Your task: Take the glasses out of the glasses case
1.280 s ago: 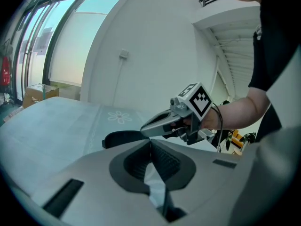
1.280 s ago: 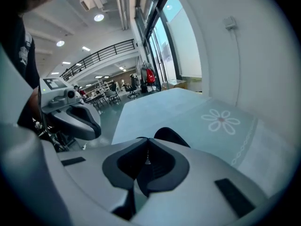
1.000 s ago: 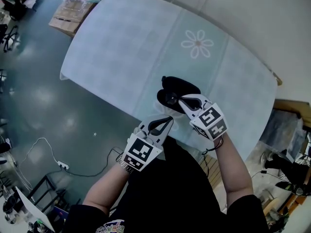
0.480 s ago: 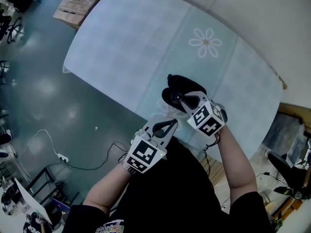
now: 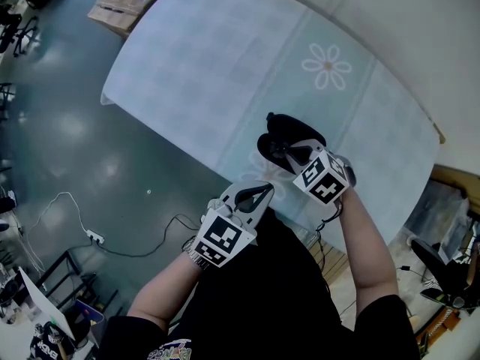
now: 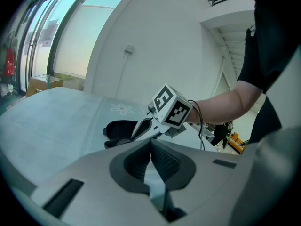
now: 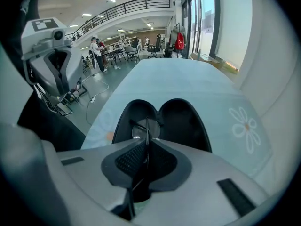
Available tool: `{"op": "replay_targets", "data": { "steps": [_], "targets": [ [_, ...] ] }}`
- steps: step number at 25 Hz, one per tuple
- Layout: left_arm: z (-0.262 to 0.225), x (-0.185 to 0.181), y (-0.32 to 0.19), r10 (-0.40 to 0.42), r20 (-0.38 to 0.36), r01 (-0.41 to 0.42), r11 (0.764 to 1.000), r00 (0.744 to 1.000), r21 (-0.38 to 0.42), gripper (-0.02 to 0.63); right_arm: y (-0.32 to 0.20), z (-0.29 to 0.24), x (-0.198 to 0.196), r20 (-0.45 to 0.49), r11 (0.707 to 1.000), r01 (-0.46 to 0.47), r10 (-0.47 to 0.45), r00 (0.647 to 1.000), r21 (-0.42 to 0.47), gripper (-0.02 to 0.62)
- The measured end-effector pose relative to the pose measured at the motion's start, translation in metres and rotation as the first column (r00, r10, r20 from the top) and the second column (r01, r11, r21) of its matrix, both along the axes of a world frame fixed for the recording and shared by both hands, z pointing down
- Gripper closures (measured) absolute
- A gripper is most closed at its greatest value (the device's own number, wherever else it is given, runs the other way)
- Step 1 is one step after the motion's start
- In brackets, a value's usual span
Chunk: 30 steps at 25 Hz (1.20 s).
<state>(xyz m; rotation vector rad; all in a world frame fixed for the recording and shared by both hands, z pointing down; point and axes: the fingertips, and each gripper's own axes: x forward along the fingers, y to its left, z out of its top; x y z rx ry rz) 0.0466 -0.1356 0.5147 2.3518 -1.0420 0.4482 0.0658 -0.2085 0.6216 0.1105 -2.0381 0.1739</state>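
The left gripper [image 5: 262, 191] and right gripper [image 5: 286, 153] are pale grey with dark ribbed pads [image 6: 168, 162] and black-and-white marker cubes [image 5: 222, 238]. The shirt [image 5: 262, 298] is black and short-sleeved, and a thin cable [image 5: 332, 217] loops the right wrist.

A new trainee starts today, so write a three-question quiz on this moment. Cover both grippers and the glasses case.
1. True or false: the glasses case lies open on the table.
2. What is the right gripper shut on? A. the edge of the cloth B. the glasses C. a cable
3. Fill in: the left gripper, held off the table's near edge with its jaws together, holds ____.

Key: 1 true; 2 B; 3 nothing.
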Motion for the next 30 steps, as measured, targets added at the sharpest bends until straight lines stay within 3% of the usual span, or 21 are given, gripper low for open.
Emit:
{"op": "replay_targets", "data": {
  "steps": [6, 9, 30],
  "targets": [
    [-0.004, -0.002, 0.006, -0.004, -0.003, 0.004, 1.0, 1.0, 0.005, 0.577, -0.001, 0.002, 0.002, 0.059, 0.983, -0.099, 0.11, 0.992, -0.155, 0.546],
    [-0.006, -0.005, 0.009, -0.007, -0.001, 0.007, 1.0, 1.0, 0.006, 0.577, -0.003, 0.001, 0.002, 0.076, 0.975, -0.124, 0.141, 0.987, -0.186, 0.546],
    [-0.023, -0.022, 0.037, -0.022, 0.011, 0.021, 0.999, 1.0, 0.045, 0.577, -0.004, -0.013, 0.0, 0.083, 0.978, -0.192, 0.198, 0.977, -0.077, 0.569]
  ]
}}
